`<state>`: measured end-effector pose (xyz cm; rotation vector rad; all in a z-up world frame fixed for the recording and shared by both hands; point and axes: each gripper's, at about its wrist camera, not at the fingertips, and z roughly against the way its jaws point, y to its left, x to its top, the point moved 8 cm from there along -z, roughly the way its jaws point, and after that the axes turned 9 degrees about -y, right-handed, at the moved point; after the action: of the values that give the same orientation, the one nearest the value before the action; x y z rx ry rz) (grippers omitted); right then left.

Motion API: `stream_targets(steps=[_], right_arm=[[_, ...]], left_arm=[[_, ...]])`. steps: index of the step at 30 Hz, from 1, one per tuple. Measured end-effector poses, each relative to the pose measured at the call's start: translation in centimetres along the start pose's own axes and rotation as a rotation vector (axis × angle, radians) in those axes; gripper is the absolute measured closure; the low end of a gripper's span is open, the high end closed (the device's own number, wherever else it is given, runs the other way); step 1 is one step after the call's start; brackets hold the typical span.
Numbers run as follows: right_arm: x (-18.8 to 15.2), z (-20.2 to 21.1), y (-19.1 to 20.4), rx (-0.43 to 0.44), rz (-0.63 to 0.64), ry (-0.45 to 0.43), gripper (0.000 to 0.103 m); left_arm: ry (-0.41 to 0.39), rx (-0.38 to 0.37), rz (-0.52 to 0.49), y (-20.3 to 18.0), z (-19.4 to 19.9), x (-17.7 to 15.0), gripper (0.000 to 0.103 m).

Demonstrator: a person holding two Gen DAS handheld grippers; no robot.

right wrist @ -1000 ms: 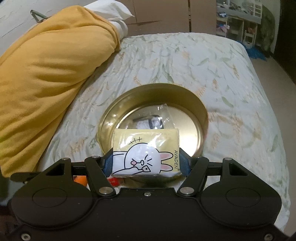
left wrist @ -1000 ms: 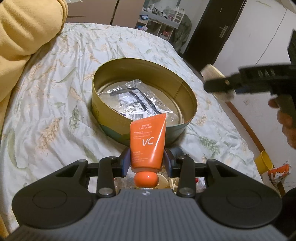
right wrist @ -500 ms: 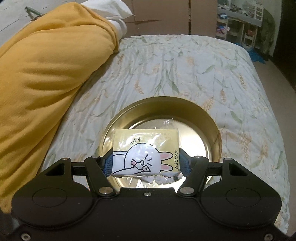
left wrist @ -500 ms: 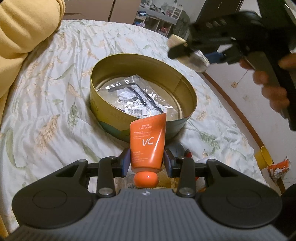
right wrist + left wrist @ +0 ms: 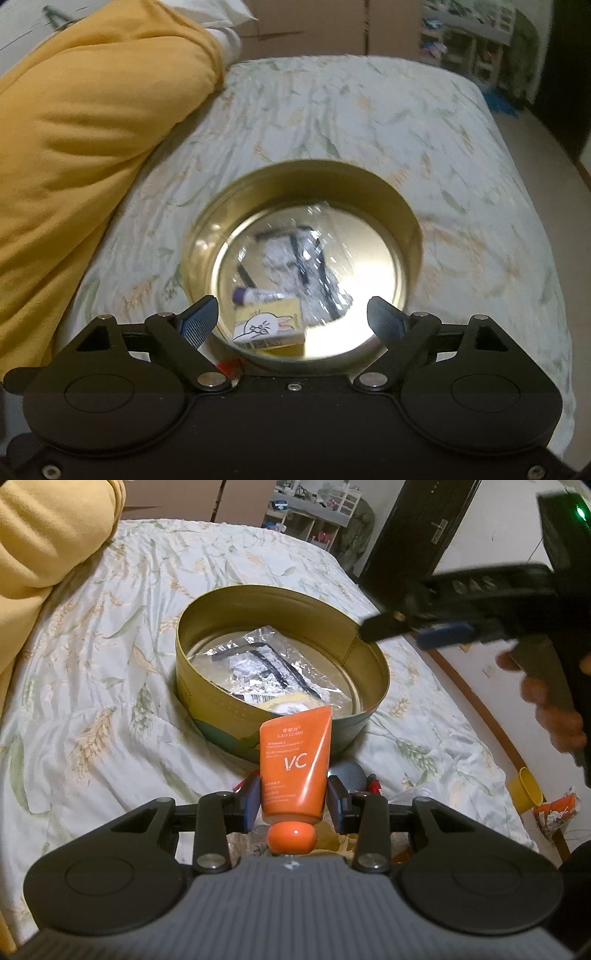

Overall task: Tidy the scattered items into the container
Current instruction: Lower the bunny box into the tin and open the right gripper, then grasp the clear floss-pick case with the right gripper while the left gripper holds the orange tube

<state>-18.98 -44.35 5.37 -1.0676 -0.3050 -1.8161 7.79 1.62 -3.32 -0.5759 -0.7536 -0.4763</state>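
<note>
Released since half a second ago, yellow rabbit-print packet point(image 5: 269, 326) now lies inside round gold tin point(image 5: 413, 236) | right gripper point(image 5: 291, 321) spread wide, empty, above tin | left gripper point(image 5: 293, 801) clenched on orange VC tube point(image 5: 293, 764), cap toward camera, just short of tin | clear plastic bag point(image 5: 266, 664) in tin | leaf-print bedspread point(image 5: 92, 701), mustard blanket point(image 5: 74, 129)

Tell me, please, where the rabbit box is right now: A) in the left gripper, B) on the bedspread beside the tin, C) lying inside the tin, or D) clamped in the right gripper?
C: the rabbit box lies on the floor of the tin, below the open right gripper.
</note>
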Motion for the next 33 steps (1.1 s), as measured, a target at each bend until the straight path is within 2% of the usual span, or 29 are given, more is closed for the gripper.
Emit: stream_targets(steps=[3,9,16,30,32,33], right_arm=[[-1.6,1.4,-1.4,0.021,-0.056,0.038,0.013],[-6.9,3.0,-3.8,-0.02,-0.054,0.144,0.01],[-11.9,2.4,-6.7,-0.088,-0.102,0.258,0.01],[-16.9,-2.0,-6.2,-0.126,-0.088,0.404,0.01],[-17.2,-2.6,-6.1,-0.129,-0.08,0.41,0.011],[-17.4,-3.0,-6.1,-0.144,-0.066,0.415,0.016]], left_arm=[[0.002,0.007,0.0,0.0,0.0,0.0,0.061],[0.001,0.002,-0.009,-0.2,0.1,0.0,0.061],[0.004,0.01,-0.009,-0.2,0.0,0.0,0.061],[0.006,0.019,0.001,0.0,0.2,-0.6,0.061],[0.008,0.017,0.001,-0.1,0.1,-0.7,0.062],[0.011,0.019,-0.002,-0.1,0.0,-0.8,0.062]])
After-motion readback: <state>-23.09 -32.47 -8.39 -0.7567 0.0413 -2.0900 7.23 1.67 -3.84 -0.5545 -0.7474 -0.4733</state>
